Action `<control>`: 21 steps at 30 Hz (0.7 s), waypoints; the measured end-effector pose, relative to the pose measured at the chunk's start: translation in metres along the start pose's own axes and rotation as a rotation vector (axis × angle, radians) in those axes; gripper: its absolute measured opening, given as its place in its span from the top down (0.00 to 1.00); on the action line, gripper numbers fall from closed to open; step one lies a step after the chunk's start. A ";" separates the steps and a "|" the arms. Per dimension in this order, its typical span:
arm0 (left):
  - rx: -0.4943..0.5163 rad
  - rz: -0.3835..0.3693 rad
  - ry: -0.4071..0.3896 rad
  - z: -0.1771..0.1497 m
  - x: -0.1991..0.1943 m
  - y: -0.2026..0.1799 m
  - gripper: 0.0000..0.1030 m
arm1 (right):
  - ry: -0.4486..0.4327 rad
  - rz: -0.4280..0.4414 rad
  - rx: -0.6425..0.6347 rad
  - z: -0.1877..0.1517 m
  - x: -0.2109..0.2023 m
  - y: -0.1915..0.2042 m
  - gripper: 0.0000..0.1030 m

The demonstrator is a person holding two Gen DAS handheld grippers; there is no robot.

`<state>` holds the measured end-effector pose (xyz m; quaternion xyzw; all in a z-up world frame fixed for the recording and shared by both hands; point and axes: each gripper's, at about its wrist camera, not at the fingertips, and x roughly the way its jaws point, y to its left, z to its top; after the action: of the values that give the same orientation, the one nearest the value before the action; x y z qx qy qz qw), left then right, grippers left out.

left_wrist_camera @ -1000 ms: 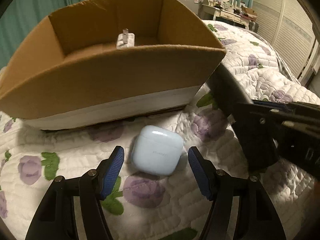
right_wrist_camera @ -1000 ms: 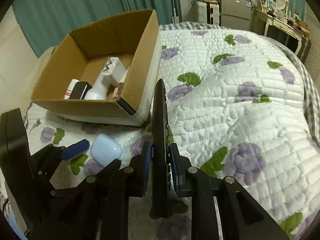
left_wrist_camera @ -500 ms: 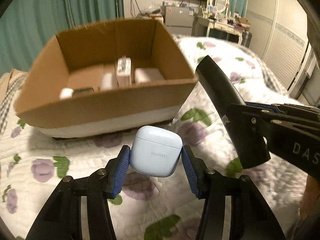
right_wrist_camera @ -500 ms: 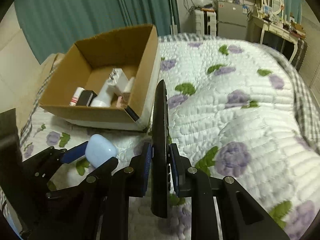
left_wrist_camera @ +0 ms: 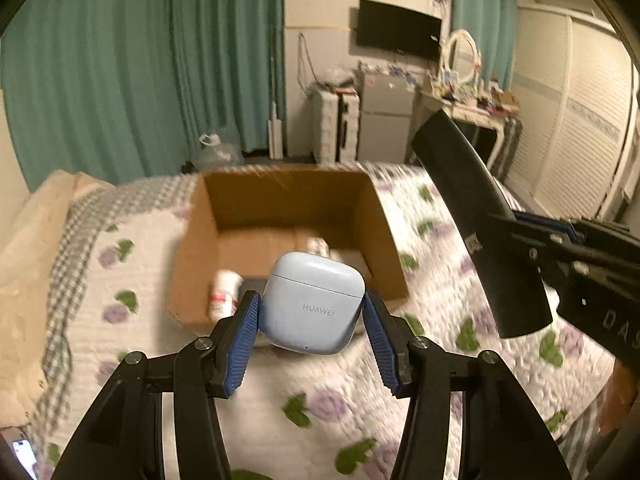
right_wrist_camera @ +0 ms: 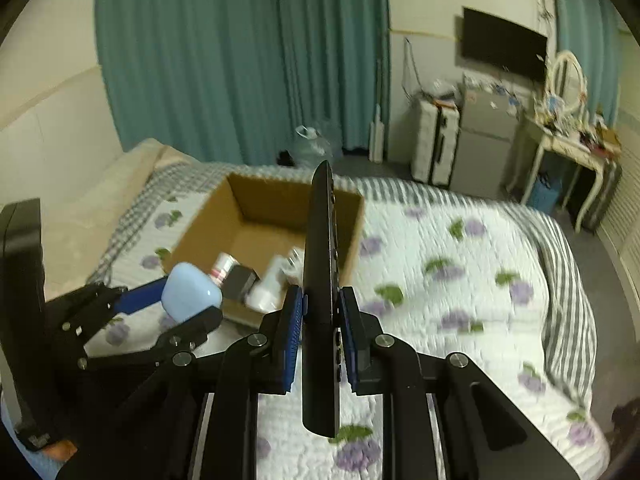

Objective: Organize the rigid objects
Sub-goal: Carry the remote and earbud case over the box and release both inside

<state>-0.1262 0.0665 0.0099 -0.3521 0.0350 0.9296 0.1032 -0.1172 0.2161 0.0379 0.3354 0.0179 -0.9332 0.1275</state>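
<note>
1. Our left claw (left_wrist_camera: 312,320) is clamped on the case (left_wrist_camera: 314,302), a pale blue earbud case, with one blue pad on each of its side faces. It hangs in the air above the bed (left_wrist_camera: 440,216), just in front of the box (left_wrist_camera: 288,196).
2. Our right claw (right_wrist_camera: 320,320) is clamped on the remote (right_wrist_camera: 320,280), a slim black one held edge-up, gripped near its middle so both ends stick out. It too is in the air, with its far end lined up over the box in the right wrist view.
3. The box is open-topped cardboard and sits on the quilt. It already holds a small white bottle (left_wrist_camera: 222,294), a dark block (right_wrist_camera: 240,280) and some white pieces that are too blurred to name.
4. We judge the case to be light, hard and glossy with rounded corners, so it could slip or twist between the pads. The flat sides we hold now look like the best place.
5. We judge the remote to be stiff and light but long, so it may pivot in a mid-body grip. Holding near its balance point seems right.
6. Both things seem tough enough for a short drop, but we would lower each close to the box floor, clear of the bottle, before letting go.
</note>
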 end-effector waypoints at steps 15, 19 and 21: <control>-0.025 0.084 0.002 0.060 0.079 0.060 0.48 | -0.001 0.105 -0.060 0.051 0.088 0.025 0.82; -0.011 0.077 0.042 0.053 0.117 0.062 0.48 | 0.039 0.117 -0.038 0.044 0.124 0.017 0.82; 0.000 0.079 0.055 0.047 0.129 0.060 0.48 | 0.056 0.119 -0.030 0.041 0.138 0.015 0.83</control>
<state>-0.2639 0.0356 -0.0410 -0.3760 0.0516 0.9229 0.0657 -0.2419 0.1658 -0.0167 0.3598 0.0154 -0.9139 0.1873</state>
